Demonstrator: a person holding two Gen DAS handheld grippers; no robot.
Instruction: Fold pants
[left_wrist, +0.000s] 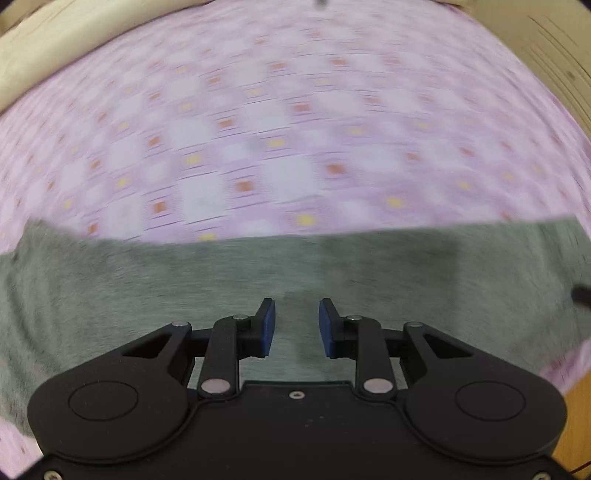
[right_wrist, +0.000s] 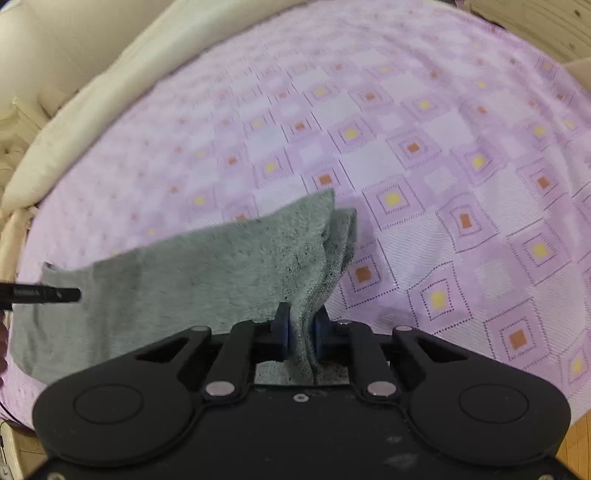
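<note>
Grey pants lie across the pink patterned bedspread in the blurred left wrist view. Above them hovers my left gripper, its blue pads apart with nothing between them. In the right wrist view the grey pants stretch to the left, and their right end is bunched and lifted. My right gripper is shut on that bunched end of the cloth. A dark tip of the other gripper pokes in from the left edge over the pants.
The pink bedspread with orange and yellow squares covers the bed. A cream padded bed edge runs along the far left. Wooden boards show at the top right, and wood floor at the lower right.
</note>
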